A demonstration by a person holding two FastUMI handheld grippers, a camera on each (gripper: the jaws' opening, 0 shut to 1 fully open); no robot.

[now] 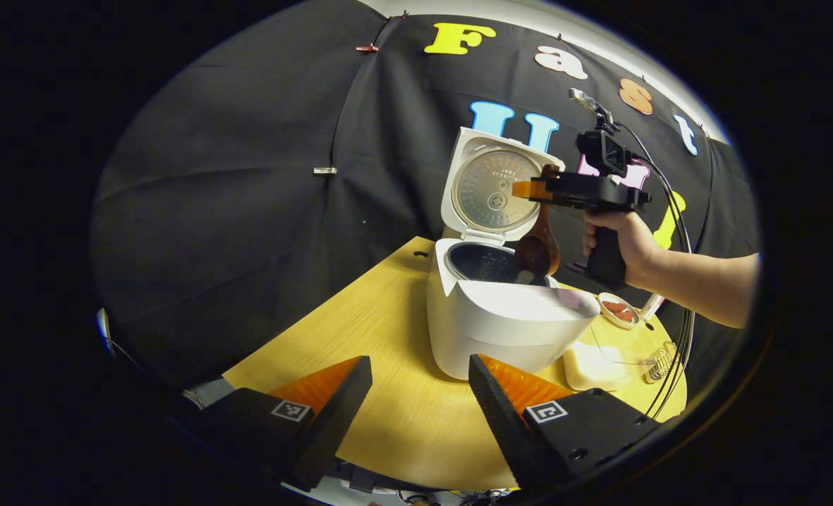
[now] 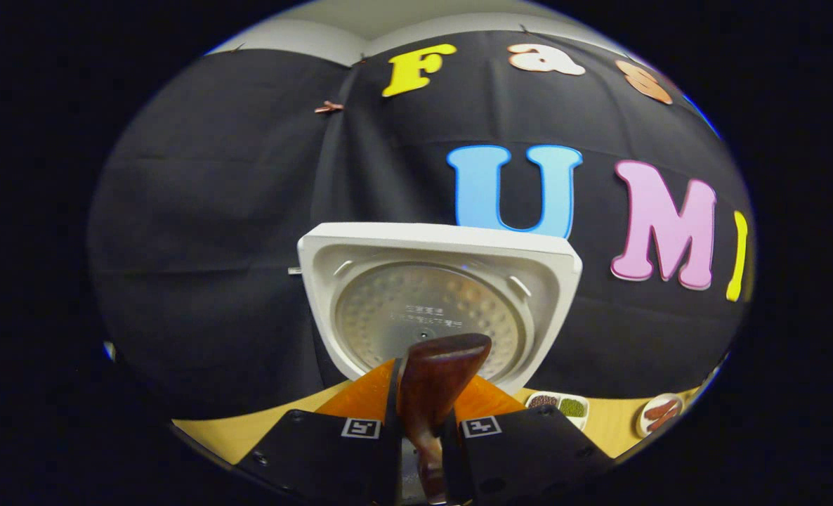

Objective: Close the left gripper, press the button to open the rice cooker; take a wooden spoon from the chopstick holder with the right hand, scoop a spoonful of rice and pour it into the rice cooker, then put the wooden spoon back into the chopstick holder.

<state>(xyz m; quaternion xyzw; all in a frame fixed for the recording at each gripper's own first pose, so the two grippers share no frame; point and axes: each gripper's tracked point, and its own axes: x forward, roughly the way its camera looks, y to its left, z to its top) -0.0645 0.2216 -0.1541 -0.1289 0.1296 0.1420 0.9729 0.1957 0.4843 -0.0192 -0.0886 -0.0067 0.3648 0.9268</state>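
My right gripper (image 2: 420, 422) is clamped on the wooden spoon (image 2: 430, 383): both fingers press against its handle, and its dark brown end rises between them in the right gripper view. Past the spoon stands the raised lid (image 2: 437, 295) of the rice cooker, its metal inner plate facing me. From the left gripper view, the right gripper (image 1: 532, 190) hangs above the open rice cooker (image 1: 501, 316), gripped by a hand (image 1: 617, 235), and the spoon (image 1: 537, 246) dangles bowl-down with its bowl just over the dark inner pot (image 1: 483, 261).

My left gripper (image 1: 420, 393) is spread wide and holds nothing, its fingers low over the yellow table (image 1: 360, 330), short of the cooker's white body.

Beyond the cooker, a small dish (image 1: 617, 310) with reddish contents sits on the table. In the right gripper view, a divided dish (image 2: 560, 405) of dark and green grains sits to the lid's right.
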